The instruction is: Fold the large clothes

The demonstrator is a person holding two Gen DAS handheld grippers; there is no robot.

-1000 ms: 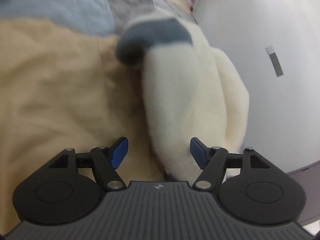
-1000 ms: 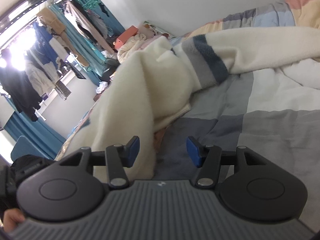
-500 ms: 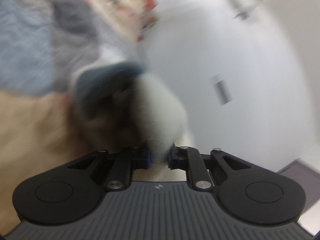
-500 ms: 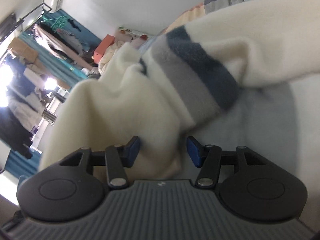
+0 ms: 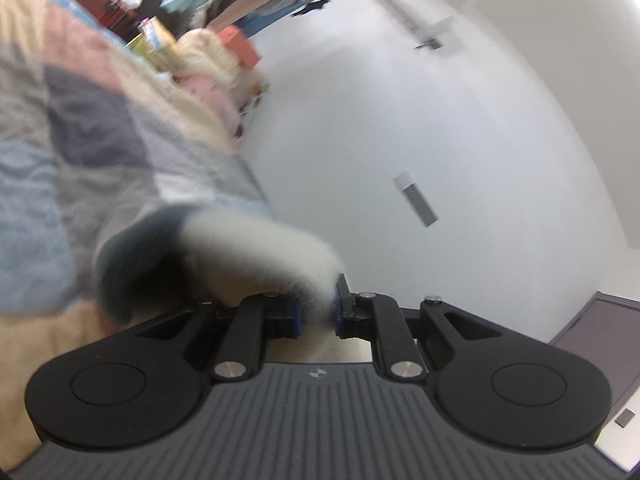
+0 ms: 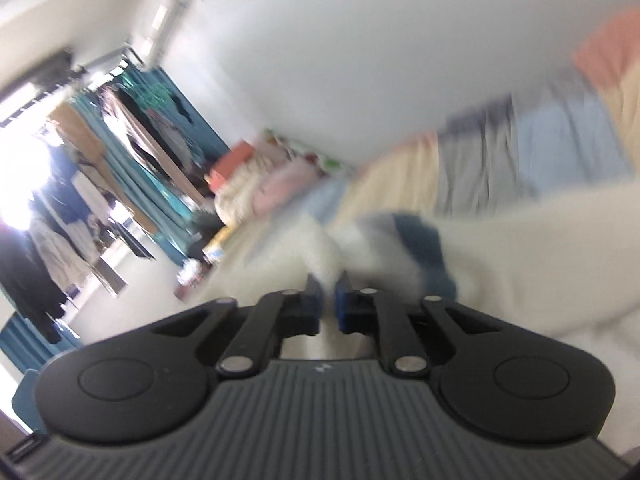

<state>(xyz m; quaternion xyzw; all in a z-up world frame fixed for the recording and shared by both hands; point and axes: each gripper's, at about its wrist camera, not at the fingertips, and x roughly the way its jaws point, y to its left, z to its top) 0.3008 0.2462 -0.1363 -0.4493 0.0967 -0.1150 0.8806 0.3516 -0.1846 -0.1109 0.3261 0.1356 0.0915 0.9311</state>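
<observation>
Fleece garment spans the bed, cream and thick, with grey and navy bands at one end, part of it raised off the patchwork cover. Lifting it well probably means raising both hands evenly, keeping the cloth taut between them so the fold falls straight. Left gripper has its jaws narrow, clamped on a cream edge. Right gripper likewise pinches cream pile, jaws nearly shut. Motion blur hides finer detail.
</observation>
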